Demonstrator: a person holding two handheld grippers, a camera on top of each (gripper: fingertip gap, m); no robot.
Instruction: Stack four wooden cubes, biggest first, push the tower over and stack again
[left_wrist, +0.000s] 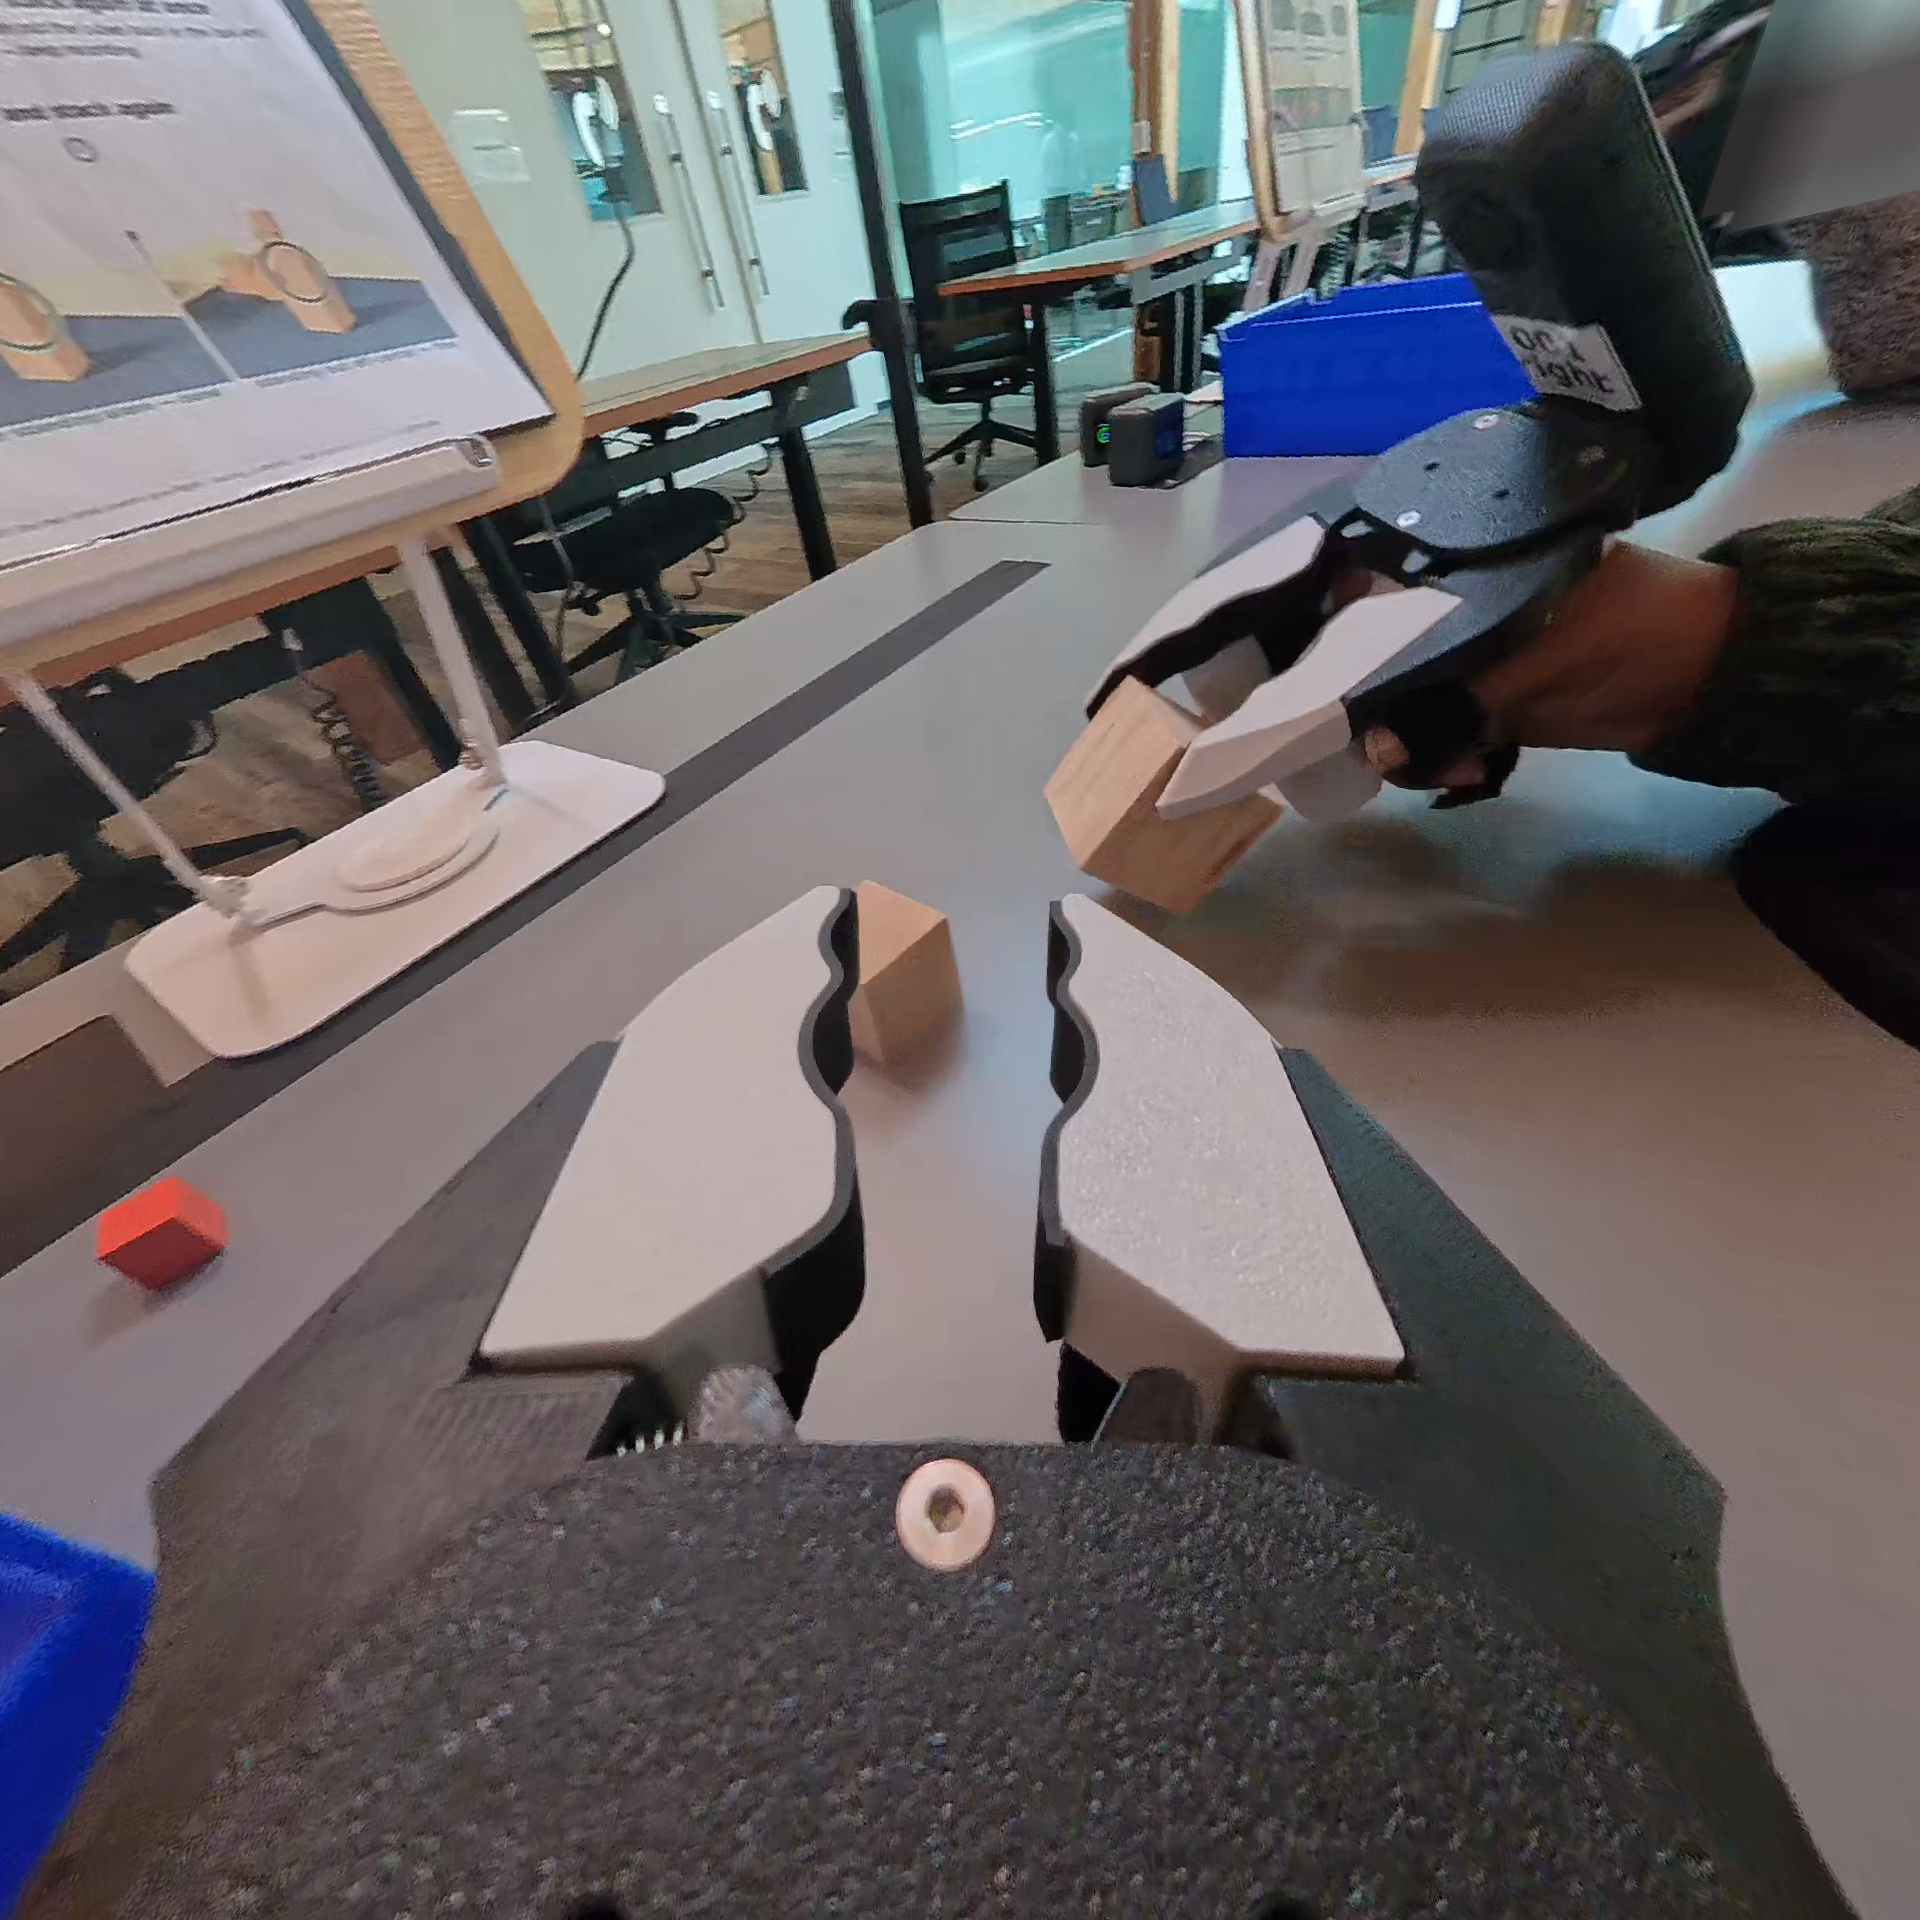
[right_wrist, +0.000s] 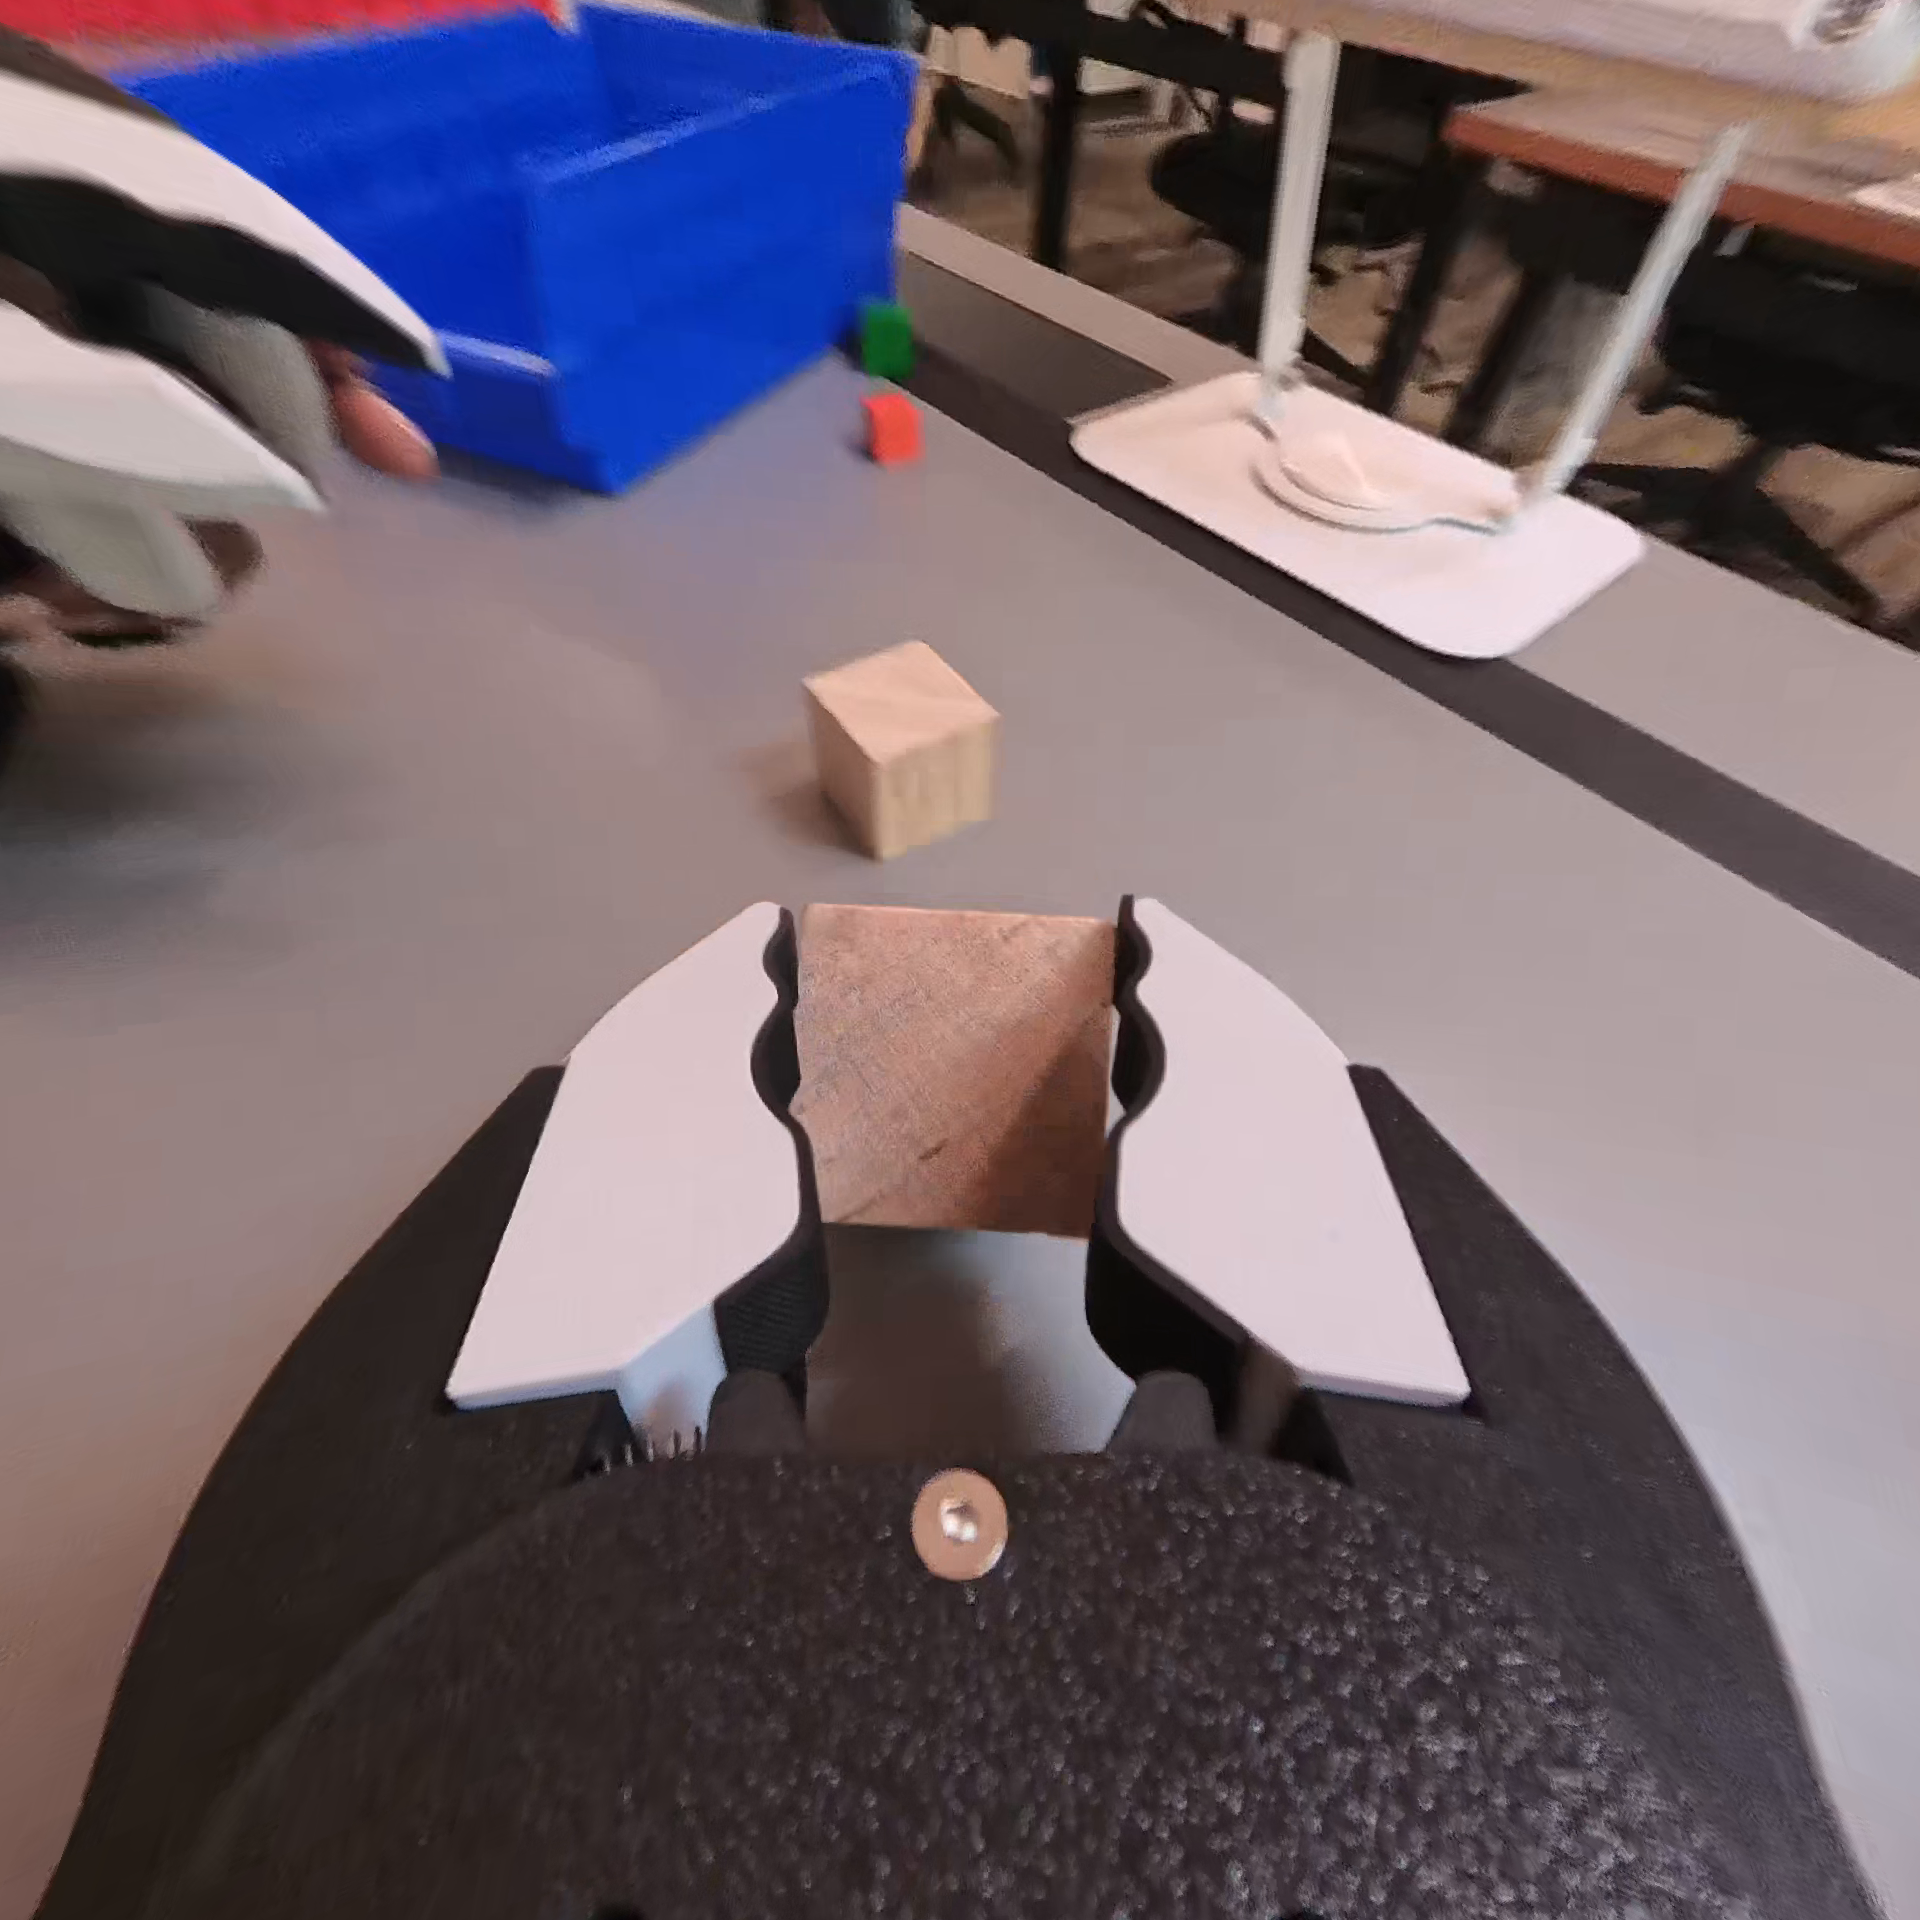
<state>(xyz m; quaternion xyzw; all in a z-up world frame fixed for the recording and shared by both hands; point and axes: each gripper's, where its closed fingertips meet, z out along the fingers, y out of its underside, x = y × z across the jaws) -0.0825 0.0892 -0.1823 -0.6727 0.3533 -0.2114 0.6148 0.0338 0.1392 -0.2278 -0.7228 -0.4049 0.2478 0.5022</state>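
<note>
Gripped tight between both white fingers of the right gripper (right_wrist: 951, 1039) is a big wooden block (right_wrist: 951, 1070), lifted off the grey table (right_wrist: 416, 935). Left gripper (left_wrist: 951, 987) is open, holding nothing; a small wooden cube (left_wrist: 904, 982) sits between its tips, beside one finger. Farther off are a red cube (left_wrist: 161, 1231), a blue bin (right_wrist: 644, 239) and a white stand (left_wrist: 395, 883).

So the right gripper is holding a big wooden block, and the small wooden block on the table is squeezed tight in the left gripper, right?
Not quite. The right gripper does hold the big wooden block. But the small wooden block just sits on the table. The left gripper is open around it, as the left wrist view shows.
</note>
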